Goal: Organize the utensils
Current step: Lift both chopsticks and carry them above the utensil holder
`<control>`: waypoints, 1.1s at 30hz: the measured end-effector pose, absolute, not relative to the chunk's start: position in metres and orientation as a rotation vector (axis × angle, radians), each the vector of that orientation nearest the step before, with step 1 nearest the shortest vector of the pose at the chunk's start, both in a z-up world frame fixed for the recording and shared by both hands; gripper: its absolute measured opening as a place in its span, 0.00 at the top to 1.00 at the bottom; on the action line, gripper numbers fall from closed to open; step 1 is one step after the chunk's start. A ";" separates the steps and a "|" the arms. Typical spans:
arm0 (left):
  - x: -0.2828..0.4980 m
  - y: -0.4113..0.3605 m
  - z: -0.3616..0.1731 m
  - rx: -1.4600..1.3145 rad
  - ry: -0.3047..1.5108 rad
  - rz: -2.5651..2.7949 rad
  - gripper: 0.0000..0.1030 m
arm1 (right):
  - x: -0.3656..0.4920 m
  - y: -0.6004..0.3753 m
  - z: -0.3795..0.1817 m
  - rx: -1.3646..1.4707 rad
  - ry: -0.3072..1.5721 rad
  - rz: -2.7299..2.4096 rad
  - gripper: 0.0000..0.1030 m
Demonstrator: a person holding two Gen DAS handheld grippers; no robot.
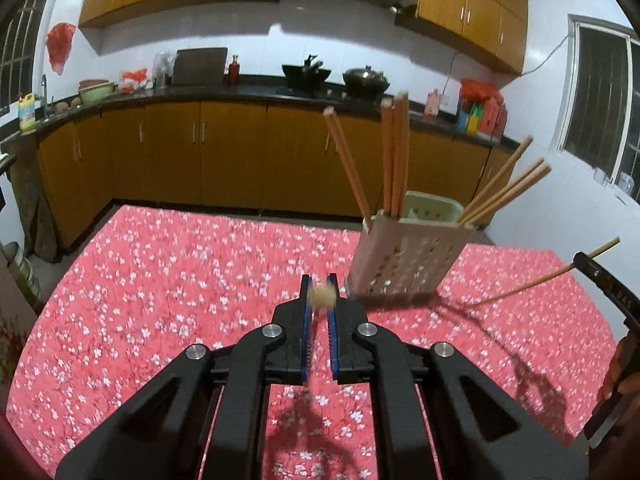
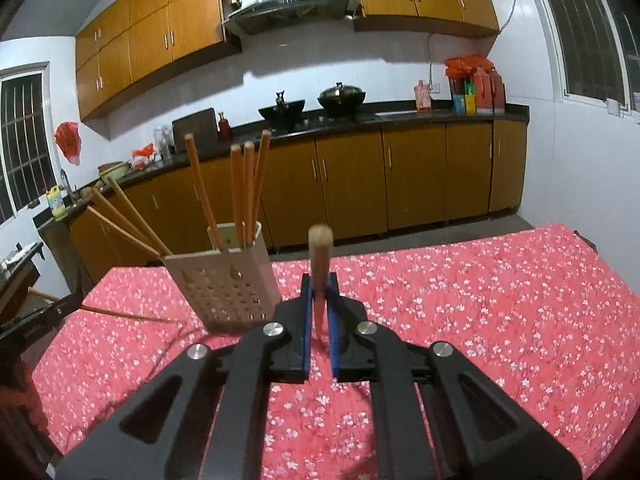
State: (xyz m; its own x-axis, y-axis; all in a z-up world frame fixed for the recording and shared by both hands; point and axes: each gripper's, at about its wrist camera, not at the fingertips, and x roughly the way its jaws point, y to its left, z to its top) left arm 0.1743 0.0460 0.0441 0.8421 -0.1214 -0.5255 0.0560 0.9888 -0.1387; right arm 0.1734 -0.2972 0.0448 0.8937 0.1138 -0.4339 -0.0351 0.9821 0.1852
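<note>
Each gripper is clamped on one chopstick, the left gripper [image 1: 320,294] holding its chopstick [image 1: 322,295] end-on, the right gripper [image 2: 319,300] holding its chopstick [image 2: 320,276] upright, and the perforated holder [image 1: 404,256] stands on the floral tablecloth [image 1: 180,280] between them, apparently nearer the left.

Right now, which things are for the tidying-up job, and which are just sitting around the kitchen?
For the job:
- left gripper, holding a chopstick
- right gripper, holding another chopstick
- utensil holder with chopsticks standing in it

Just sitting around:
- two woks
- red bottle
- cutting board
- floral tablecloth
</note>
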 end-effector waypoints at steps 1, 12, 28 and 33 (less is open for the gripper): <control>0.174 0.047 0.046 -0.121 0.556 -0.095 0.93 | 0.173 -0.298 0.047 0.177 0.454 0.079 0.92; 0.172 0.046 0.065 -0.130 0.510 -0.118 0.93 | 0.167 -0.293 0.064 0.170 0.410 0.104 0.92; 0.180 0.013 0.130 -0.104 0.350 -0.214 0.93 | 0.157 -0.256 0.145 0.203 0.202 0.274 0.92; 0.189 -0.003 0.162 -0.111 0.228 -0.215 0.93 | 0.170 -0.240 0.164 0.188 0.126 0.280 0.92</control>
